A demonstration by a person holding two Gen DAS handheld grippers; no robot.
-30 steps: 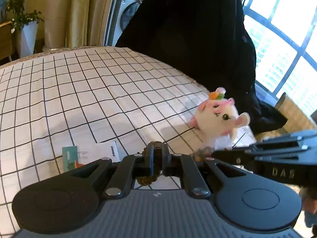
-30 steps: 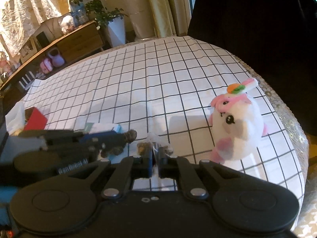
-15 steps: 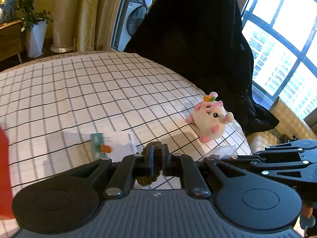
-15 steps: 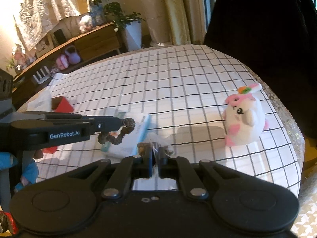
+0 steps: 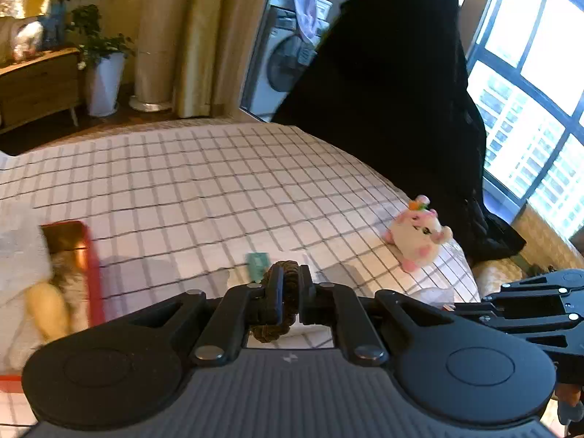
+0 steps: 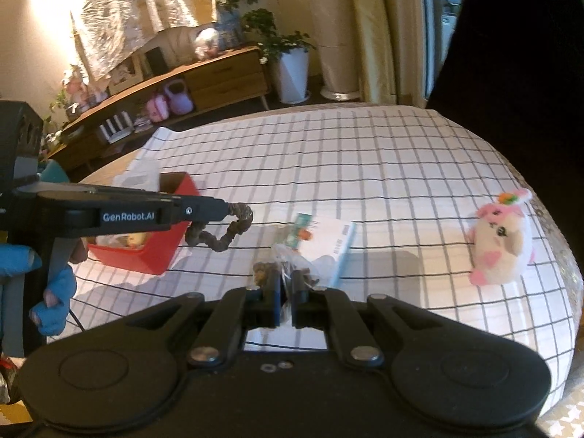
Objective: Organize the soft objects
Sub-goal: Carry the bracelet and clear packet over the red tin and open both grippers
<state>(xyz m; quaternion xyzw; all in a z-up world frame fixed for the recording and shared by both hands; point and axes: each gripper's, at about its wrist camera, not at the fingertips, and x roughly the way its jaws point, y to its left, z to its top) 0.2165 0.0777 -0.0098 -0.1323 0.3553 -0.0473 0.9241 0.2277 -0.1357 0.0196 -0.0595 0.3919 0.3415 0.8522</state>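
Observation:
My left gripper point(image 5: 290, 284) is shut on a brown fuzzy loop, a scrunchie point(image 5: 283, 304). In the right wrist view it point(image 6: 221, 231) hangs from the left gripper's tip point(image 6: 228, 211) above the cloth, beside a red box point(image 6: 146, 237). My right gripper point(image 6: 285, 284) is shut on a clear plastic bag with brown bits point(image 6: 288, 264). A white and pink plush pig point(image 6: 502, 237) sits at the right edge of the table; it also shows in the left wrist view point(image 5: 418, 235). The red box point(image 5: 78, 255) holds soft items.
A white card with a teal edge point(image 6: 325, 237) lies on the checked tablecloth point(image 6: 365, 168), between the box and the plush. A dark figure point(image 5: 394, 84) stands at the table's far right side. A wooden sideboard point(image 6: 204, 80) and a potted plant stand beyond.
Both grippers have risen and pulled back from the table, so the plush and card look smaller. The left gripper has swung left with the scrunchie, and the red box has come into its view.

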